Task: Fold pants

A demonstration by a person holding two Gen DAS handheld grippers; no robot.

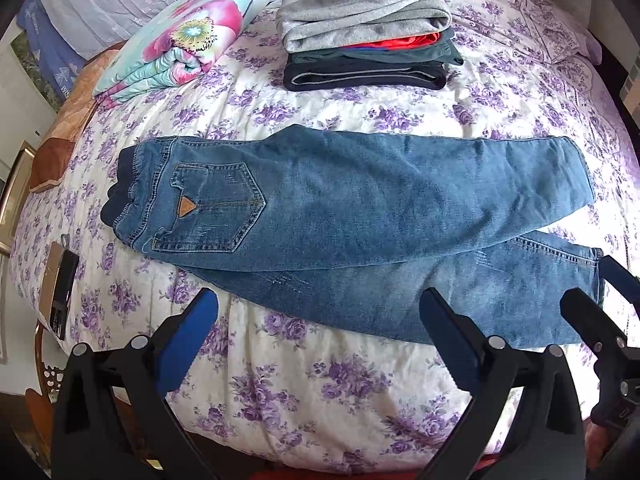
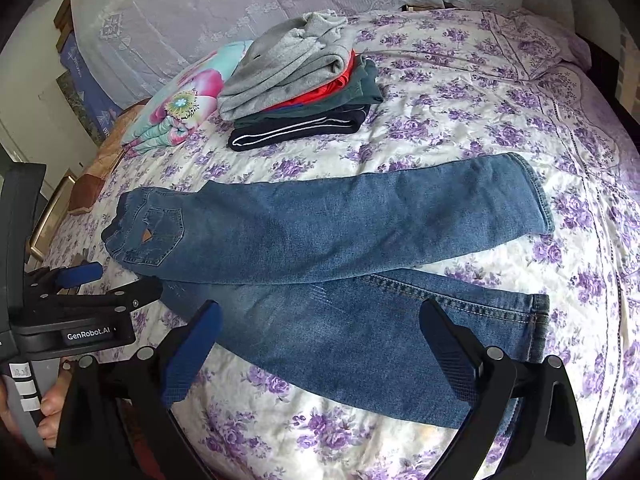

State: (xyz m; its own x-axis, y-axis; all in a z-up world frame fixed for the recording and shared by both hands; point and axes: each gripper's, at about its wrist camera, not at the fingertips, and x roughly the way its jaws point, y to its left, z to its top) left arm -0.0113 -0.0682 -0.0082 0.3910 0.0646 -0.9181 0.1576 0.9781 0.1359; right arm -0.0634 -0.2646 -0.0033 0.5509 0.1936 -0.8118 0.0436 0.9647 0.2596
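Between both sets of jaws, nothing: left gripper (image 1: 320, 340) and right gripper (image 2: 320, 344) gape wide, empty, above the bed's (image 1: 320, 392) near edge. Jeans (image 1: 360, 208) lie flat across the bed, folded lengthwise but skewed: far leg over near leg, hems apart at right. Likely poised to grab the near leg. Beyond: folded stack (image 1: 364, 36), floral quilt (image 1: 184, 36).

Bed surface: non-task items

Floral bedspread (image 1: 304, 384); stack of folded clothes (image 1: 366, 36), grey garment uppermost, dark one lowest; folded flowered quilt (image 1: 180, 40) just beside the stack; dark flat object (image 1: 60, 288) near the bed's left edge.
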